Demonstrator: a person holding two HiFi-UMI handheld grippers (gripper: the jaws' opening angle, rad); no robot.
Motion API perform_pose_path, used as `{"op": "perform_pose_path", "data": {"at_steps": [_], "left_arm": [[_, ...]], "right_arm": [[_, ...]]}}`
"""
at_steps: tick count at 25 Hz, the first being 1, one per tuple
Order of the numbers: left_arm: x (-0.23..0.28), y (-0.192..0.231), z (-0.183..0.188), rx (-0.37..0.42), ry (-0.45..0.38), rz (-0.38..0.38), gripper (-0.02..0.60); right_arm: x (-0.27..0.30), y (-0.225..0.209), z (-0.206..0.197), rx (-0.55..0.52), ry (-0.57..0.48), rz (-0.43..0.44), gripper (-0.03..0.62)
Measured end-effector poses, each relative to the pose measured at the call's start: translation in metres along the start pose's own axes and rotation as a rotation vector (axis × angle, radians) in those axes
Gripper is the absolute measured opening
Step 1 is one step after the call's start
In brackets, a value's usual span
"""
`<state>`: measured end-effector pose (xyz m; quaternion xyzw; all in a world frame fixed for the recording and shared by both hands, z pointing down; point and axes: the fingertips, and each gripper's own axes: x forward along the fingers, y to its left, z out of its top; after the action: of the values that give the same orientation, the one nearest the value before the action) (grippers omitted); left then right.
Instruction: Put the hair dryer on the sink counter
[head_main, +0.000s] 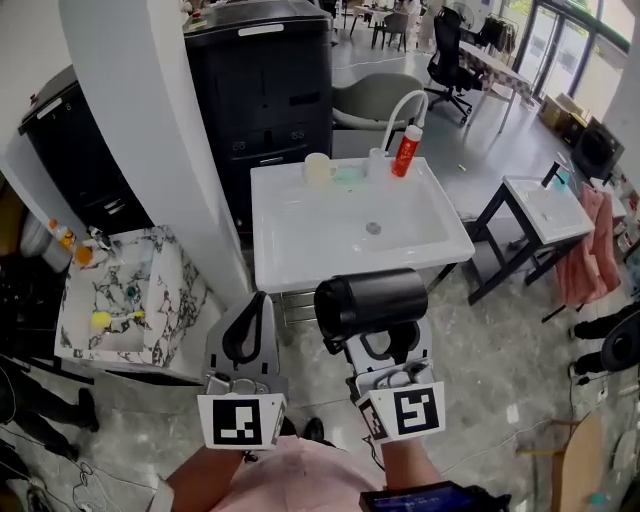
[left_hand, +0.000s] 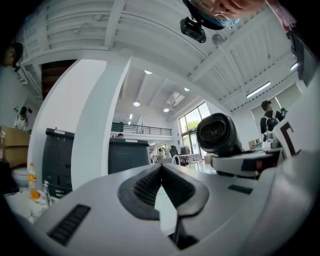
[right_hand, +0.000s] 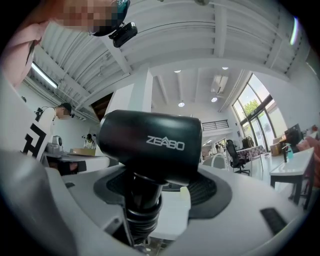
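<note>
A black hair dryer (head_main: 370, 300) is held by its handle in my right gripper (head_main: 385, 340), with the barrel lying crosswise just off the near edge of the white sink counter (head_main: 290, 250). In the right gripper view, the dryer (right_hand: 150, 142) fills the middle and its handle runs down between the jaws of that gripper (right_hand: 150, 200), which is shut on it. My left gripper (head_main: 260, 302) is to the left of the dryer, by the counter's near left corner, shut with nothing in it. Its black pads (left_hand: 150, 185) meet in the left gripper view, where the dryer (left_hand: 217, 132) appears to the right.
On the counter's far rim stand a cream cup (head_main: 317, 170), a red bottle (head_main: 405, 152) and a white faucet (head_main: 400, 110). A white pillar (head_main: 150, 130) and a marble basin (head_main: 150, 260) are at left. A black cabinet (head_main: 265, 90) stands behind, and a second sink table (head_main: 545, 205) at right.
</note>
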<state>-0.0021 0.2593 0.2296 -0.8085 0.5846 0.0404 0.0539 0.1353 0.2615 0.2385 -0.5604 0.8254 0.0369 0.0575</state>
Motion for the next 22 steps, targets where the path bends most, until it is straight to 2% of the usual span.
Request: {"op": "perform_pose_path", "data": {"at_steps": [7, 14, 22], "left_arm": [[0.015, -0.001, -0.014, 0.0, 0.025, 0.025, 0.009], [0.049, 0.029, -0.029, -0.004, 0.031, 0.074, 0.009], [0.113, 0.069, -0.056, -0.026, 0.049, 0.076, 0.009]], "right_arm": [[0.013, -0.015, -0.018, 0.022, 0.029, 0.018, 0.328], [0.049, -0.023, -0.034, 0.018, 0.048, 0.042, 0.328], [0.117, -0.035, -0.057, 0.026, 0.064, 0.044, 0.329]]}}
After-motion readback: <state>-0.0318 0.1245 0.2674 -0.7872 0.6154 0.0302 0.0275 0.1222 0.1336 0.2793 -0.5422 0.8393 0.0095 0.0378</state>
